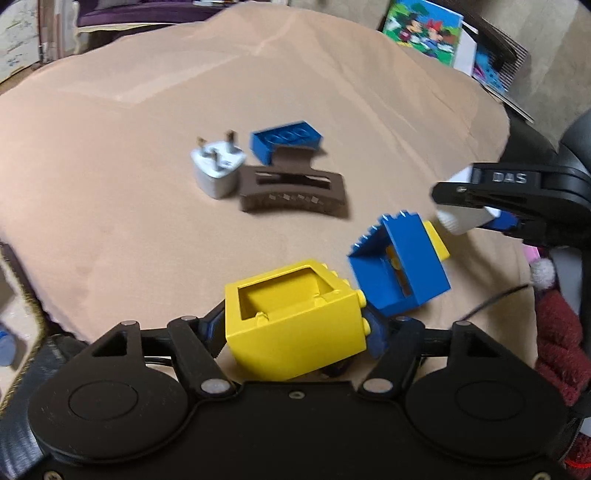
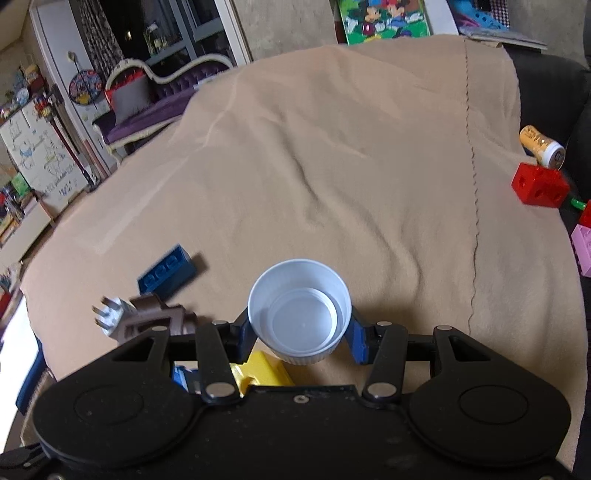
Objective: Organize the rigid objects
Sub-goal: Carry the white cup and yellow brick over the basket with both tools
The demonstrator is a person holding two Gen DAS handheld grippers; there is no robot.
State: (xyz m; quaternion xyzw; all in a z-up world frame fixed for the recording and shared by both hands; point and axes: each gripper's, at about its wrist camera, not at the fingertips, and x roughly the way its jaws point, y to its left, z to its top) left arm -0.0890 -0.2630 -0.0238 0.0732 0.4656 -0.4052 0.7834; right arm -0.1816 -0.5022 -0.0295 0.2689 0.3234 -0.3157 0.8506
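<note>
A hollow yellow toy block sits between the blue pads of my left gripper, which press on both of its sides just above the tan cloth. Beside it, to the right, lies a blue open block with a yellow brick stuck to it. My right gripper is shut on a white bottle cap, open side up; in the left wrist view the right gripper hangs at the right edge. A blue brick, a white plug adapter and a brown hair clip lie grouped mid-cloth.
Off the cloth's right edge lie a red cube, an orange bottle and a pink brick. Picture books lean at the far end. A dark red knitted item lies at the right.
</note>
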